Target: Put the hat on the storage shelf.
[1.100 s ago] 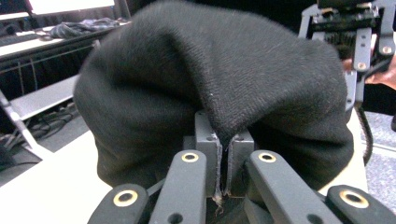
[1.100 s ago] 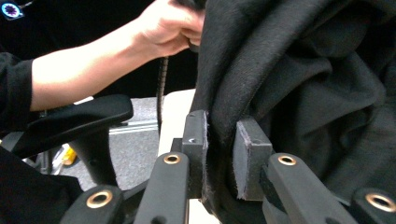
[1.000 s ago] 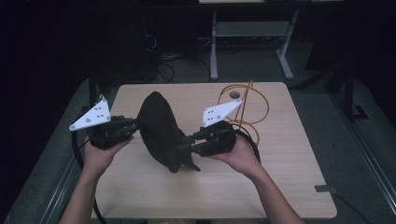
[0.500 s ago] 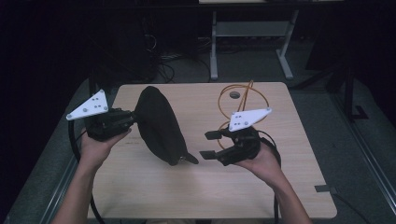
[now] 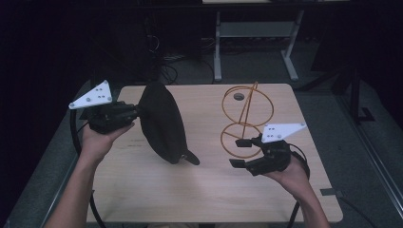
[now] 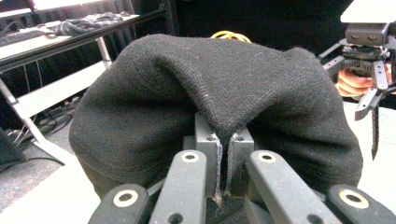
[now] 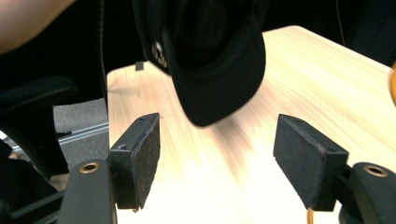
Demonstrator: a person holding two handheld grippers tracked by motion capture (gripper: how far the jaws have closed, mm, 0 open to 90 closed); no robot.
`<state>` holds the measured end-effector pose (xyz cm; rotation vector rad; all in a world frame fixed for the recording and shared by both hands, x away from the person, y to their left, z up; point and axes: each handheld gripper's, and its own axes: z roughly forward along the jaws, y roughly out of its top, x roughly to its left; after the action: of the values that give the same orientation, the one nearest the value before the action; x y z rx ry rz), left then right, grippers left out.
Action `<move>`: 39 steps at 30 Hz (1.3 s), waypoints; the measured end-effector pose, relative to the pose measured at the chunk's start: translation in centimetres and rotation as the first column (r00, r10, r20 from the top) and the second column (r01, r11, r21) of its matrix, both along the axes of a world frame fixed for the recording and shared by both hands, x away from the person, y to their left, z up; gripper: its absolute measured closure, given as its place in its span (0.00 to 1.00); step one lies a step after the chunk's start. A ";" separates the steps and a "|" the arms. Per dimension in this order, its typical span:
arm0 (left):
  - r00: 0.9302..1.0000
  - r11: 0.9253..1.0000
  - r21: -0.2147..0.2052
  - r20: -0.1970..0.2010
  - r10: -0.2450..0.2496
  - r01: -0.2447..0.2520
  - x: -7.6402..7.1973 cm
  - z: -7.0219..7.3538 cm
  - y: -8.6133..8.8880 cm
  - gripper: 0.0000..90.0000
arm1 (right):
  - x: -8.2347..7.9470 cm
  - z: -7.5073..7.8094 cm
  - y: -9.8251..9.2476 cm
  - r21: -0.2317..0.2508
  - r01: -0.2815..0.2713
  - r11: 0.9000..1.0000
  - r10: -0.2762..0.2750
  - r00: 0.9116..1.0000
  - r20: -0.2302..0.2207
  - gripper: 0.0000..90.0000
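A black fabric cap hangs on edge over the left half of the wooden table, its lower end close to the tabletop. My left gripper is shut on a fold of the cap's crown; the left gripper view shows the cap bunched over the closed jaws of that gripper. My right gripper is held apart from the cap, to its right, and stands open with nothing between its pads. In the right gripper view the cap with its brim is beyond the spread jaws of that gripper.
An orange wire stand made of rings stands on the table just behind the right gripper. A desk frame and cables are on the floor beyond the table's far edge. Bare wood lies along the front of the table.
The right gripper has let go of the cap, opened, and drawn back to the right and toward the front. The left gripper still holds the cap, raised slightly to the left.
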<state>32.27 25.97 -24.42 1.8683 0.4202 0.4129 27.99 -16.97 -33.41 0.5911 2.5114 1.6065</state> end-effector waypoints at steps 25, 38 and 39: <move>0.995 0.994 0.052 -0.042 -0.093 0.095 4.6 3.2 -5.5 0.97 | -0.1 -6.1 -7.8 -0.050 0.225 0.973 -0.228 0.970 -0.081 0.30; 0.987 0.987 0.066 -0.062 -0.146 0.150 7.4 5.1 -9.3 0.97 | 0.5 -8.3 -9.9 -0.082 0.310 0.947 -0.317 0.943 -0.098 0.29; 0.987 0.986 0.071 -0.061 -0.147 0.152 7.6 5.2 -9.6 0.97 | 0.5 -8.3 -10.1 -0.081 0.312 0.947 -0.319 0.943 -0.098 0.29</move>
<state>39.86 16.36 -19.18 1.9739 0.3027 0.2791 28.48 -27.02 -41.69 1.0391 2.3757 1.4064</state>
